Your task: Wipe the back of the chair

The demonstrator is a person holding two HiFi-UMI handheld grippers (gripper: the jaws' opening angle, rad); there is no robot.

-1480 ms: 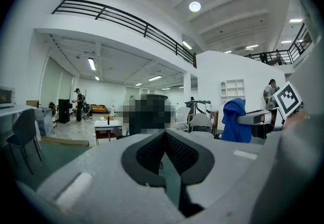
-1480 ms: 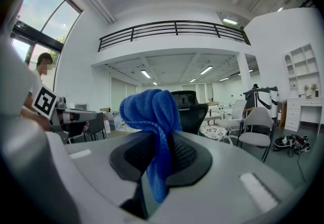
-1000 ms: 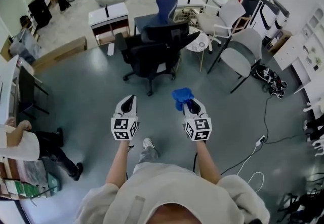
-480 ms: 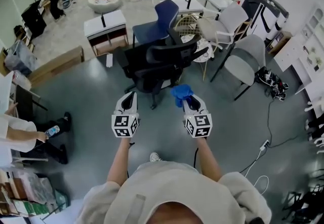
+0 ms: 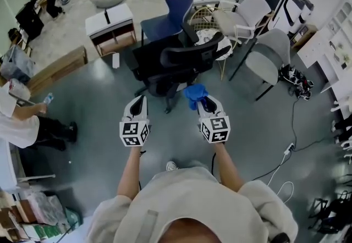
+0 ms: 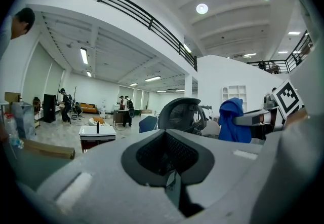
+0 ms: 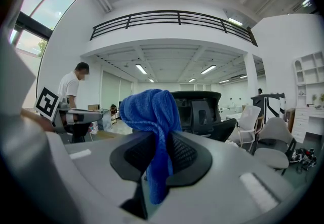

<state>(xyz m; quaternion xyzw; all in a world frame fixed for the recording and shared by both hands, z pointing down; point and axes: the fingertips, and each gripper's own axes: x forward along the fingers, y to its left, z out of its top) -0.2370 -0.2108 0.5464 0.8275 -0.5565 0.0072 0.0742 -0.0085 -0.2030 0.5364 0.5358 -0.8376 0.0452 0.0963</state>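
Note:
A black office chair (image 5: pixel 175 63) with a curved headrest stands just ahead of both grippers, its back turned toward me; the same chair (image 7: pixel 202 111) fills the middle of the right gripper view. My right gripper (image 5: pixel 204 103) is shut on a blue cloth (image 5: pixel 194 94), which bunches above the jaws near the chair's lower back. In the right gripper view the blue cloth (image 7: pixel 152 116) hangs down between the closed jaws. My left gripper (image 5: pixel 138 105) is shut with nothing in it, a short way left of the chair's base. In the left gripper view the chair's headrest (image 6: pixel 182 114) shows ahead.
Behind the black chair stand a blue chair (image 5: pixel 170 14), white chairs (image 5: pixel 242 16) and a grey chair (image 5: pixel 267 58). A white desk (image 5: pixel 110 22) is at the back left. A person (image 5: pixel 22 123) sits at the left edge. A cable (image 5: pixel 289 148) lies on the floor at right.
Both grippers and I have come closer to the black chair; the cloth now reaches the chair's lower back. The person at the left has shifted.

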